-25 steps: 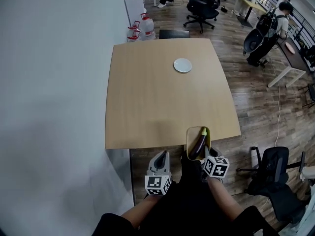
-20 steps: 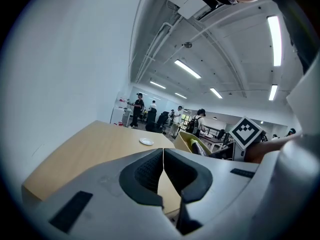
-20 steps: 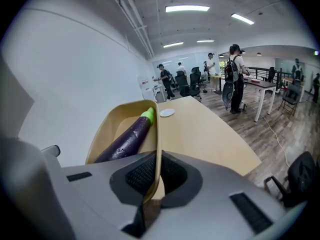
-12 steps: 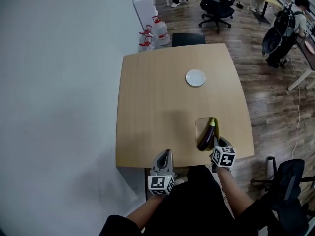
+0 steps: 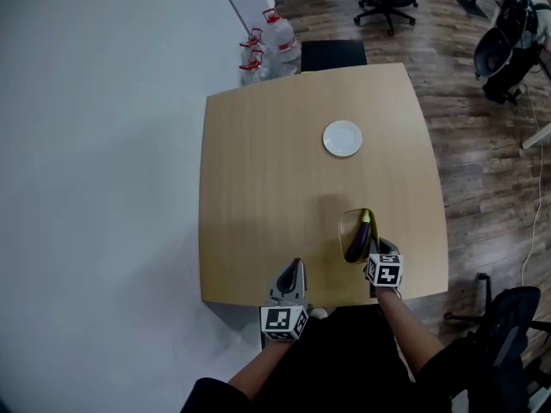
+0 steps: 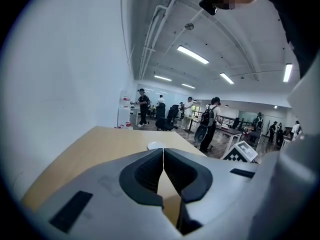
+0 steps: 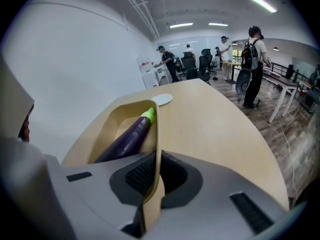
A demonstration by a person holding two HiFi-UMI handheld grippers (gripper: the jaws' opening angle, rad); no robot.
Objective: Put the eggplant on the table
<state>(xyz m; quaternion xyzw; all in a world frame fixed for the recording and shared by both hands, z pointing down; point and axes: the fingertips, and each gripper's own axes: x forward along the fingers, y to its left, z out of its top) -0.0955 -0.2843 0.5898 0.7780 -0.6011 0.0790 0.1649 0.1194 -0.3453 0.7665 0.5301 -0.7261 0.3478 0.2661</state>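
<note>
A dark purple eggplant (image 5: 358,237) with a green stem lies in a shallow beige tray (image 5: 343,226). My right gripper (image 5: 371,251) is shut on the tray's near rim and holds it over the near right part of the wooden table (image 5: 258,188). In the right gripper view the eggplant (image 7: 125,139) lies inside the tray (image 7: 120,115), whose thin rim is pinched in my right gripper (image 7: 156,173). Whether the tray touches the tabletop I cannot tell. My left gripper (image 5: 294,268) is shut and empty at the table's near edge; in its own view the left gripper (image 6: 163,166) has its pads pressed together.
A small white plate (image 5: 343,138) sits further back on the table. Water jugs (image 5: 267,46) and a black chair (image 5: 332,54) stand beyond the far edge. A white wall runs along the left. An office chair (image 5: 508,317) stands at the lower right. People stand in the distance.
Both grippers have moved forward from in front of the table to over its near edge. The tray with the eggplant went along and is now over the tabletop.
</note>
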